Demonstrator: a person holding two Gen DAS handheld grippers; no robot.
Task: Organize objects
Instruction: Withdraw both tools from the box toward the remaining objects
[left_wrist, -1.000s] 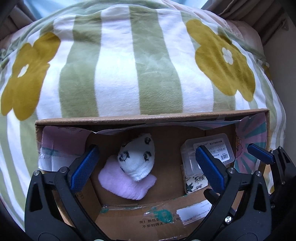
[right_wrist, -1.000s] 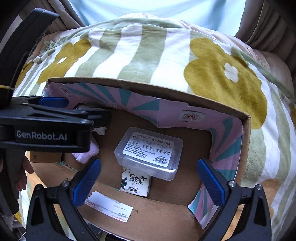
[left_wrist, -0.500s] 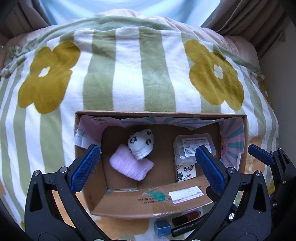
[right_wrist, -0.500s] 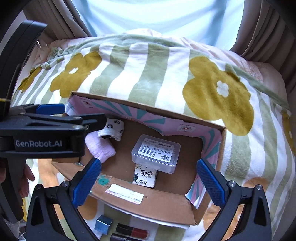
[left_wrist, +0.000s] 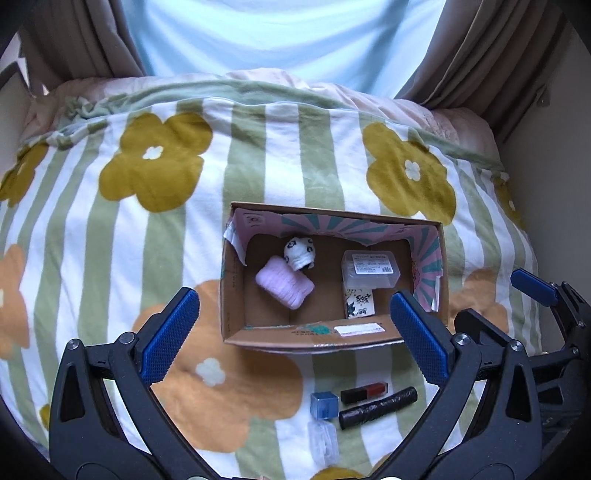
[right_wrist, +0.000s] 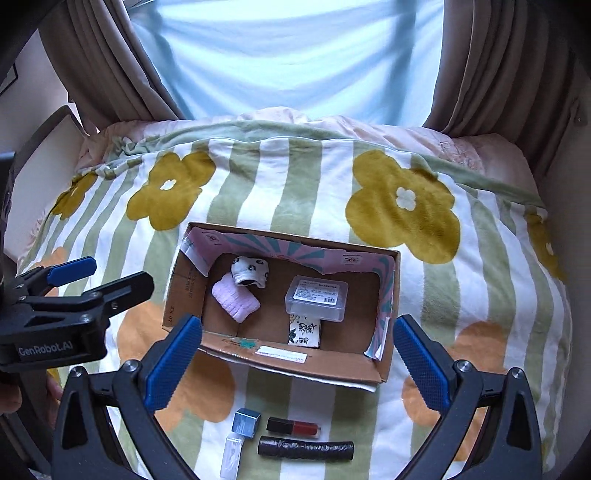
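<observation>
An open cardboard box (left_wrist: 236, 295) (right_wrist: 177, 306) lies on a flowered striped blanket. Inside are a pink sock roll (left_wrist: 284, 286) (right_wrist: 236, 301), a white patterned sock ball (left_wrist: 299, 251) (right_wrist: 249, 271), a clear plastic case (left_wrist: 369, 267) (right_wrist: 317, 297) and a small printed packet (left_wrist: 358, 302) (right_wrist: 304, 328). In front of the box lie a blue cube (left_wrist: 324, 405) (right_wrist: 245, 421), a clear small case (left_wrist: 324, 441) (right_wrist: 231, 456), a red-black tube (left_wrist: 364, 392) (right_wrist: 293, 427) and a black roll (left_wrist: 376, 406) (right_wrist: 304, 448). My left gripper (left_wrist: 295, 336) and right gripper (right_wrist: 295, 362) hang open and empty above the box's near edge.
The blanket (left_wrist: 147, 229) covers a bed, with curtains (right_wrist: 110, 74) and a bright window behind. A wall (left_wrist: 546, 184) runs along the right side. The left gripper's body (right_wrist: 74, 306) shows at the left of the right wrist view.
Both grippers have pulled up and back from the box, which now looks much smaller. The small items in front of the box have come into view. Both stay open.
</observation>
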